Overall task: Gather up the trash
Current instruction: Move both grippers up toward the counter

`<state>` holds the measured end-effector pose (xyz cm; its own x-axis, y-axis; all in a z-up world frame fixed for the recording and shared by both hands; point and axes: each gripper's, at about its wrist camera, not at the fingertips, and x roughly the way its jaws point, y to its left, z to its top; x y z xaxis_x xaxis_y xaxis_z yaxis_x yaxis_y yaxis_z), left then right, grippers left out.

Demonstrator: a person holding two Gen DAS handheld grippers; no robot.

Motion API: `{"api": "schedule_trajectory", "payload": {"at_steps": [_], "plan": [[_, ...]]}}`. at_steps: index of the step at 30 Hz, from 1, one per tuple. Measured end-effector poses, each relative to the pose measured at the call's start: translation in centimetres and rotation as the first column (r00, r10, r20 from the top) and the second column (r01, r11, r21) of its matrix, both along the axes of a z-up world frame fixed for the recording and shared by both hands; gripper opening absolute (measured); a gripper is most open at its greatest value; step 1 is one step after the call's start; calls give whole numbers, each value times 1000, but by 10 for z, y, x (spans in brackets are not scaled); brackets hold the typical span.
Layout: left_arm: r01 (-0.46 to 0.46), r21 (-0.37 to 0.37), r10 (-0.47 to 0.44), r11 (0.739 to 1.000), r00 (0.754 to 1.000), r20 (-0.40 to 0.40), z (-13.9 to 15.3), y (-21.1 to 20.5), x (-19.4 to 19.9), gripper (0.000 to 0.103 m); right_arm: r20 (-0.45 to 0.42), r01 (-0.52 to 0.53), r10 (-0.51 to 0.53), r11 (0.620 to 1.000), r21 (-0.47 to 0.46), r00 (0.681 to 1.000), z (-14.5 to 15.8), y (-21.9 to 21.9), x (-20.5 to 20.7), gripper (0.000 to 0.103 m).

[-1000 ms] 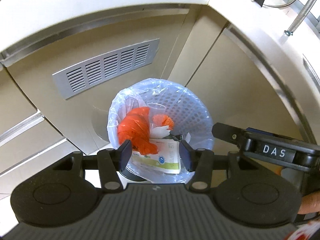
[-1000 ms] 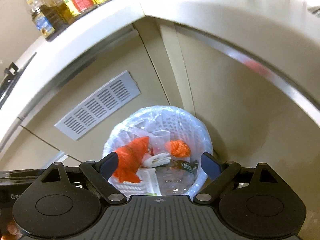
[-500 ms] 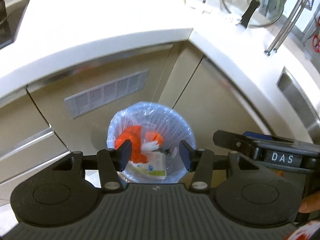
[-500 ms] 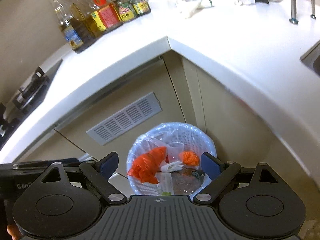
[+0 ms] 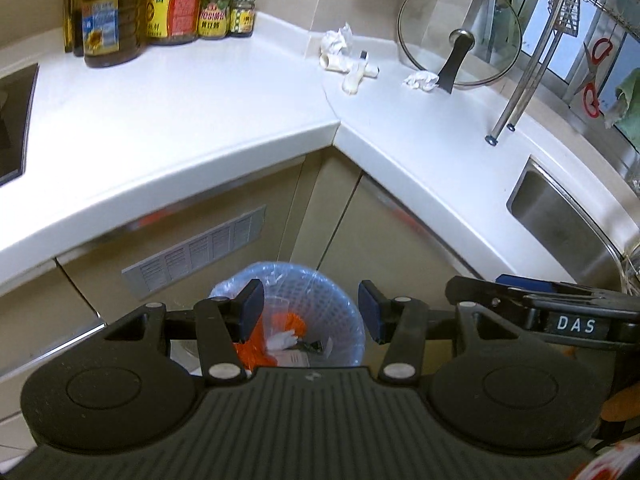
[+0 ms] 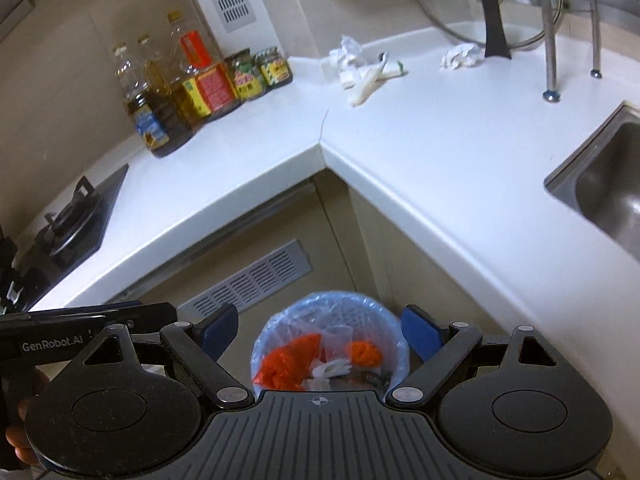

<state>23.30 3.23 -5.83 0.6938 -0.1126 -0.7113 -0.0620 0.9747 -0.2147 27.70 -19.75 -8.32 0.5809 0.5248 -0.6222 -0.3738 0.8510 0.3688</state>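
Overhead, two empty spread grippers, left point(image 5: 311, 312) and right point(image 6: 320, 334), one bin point(image 6: 384, 320)

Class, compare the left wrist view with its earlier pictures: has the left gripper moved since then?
Yes. The left gripper has risen away from the bin, which looks smaller now, and the countertop above the cabinet vent has come into view.

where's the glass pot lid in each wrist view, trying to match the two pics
Left wrist: the glass pot lid is at upper right, leaning at the back of the counter, black handle toward the camera.
Right wrist: the glass pot lid is at the top, right of centre, partly cut off by the frame edge.
Shared landmark: the crumpled tissue just left of the handle's foot in both views.
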Motion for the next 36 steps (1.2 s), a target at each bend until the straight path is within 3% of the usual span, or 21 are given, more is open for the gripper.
{"api": "schedule_trajectory", "payload": {"at_steps": [9,15,26,36], "plan": [[-12,14,11,1000,1000,27,12,6,27,48,74,8,-6,999,-36,997,14,-9,21,89],[-28,33,27,999,998,50,22,8,60,48,100,39,-36,999,-32,994,22,-19,65,89],[-45,51,41,998,996,81,33,-4,148,48,128,55,-50,998,-33,990,31,-35,150,89],[23,78,-30,997,995,93,31,-41,244,48,117,101,-97,994,-35,988,23,-54,226,89]]}}
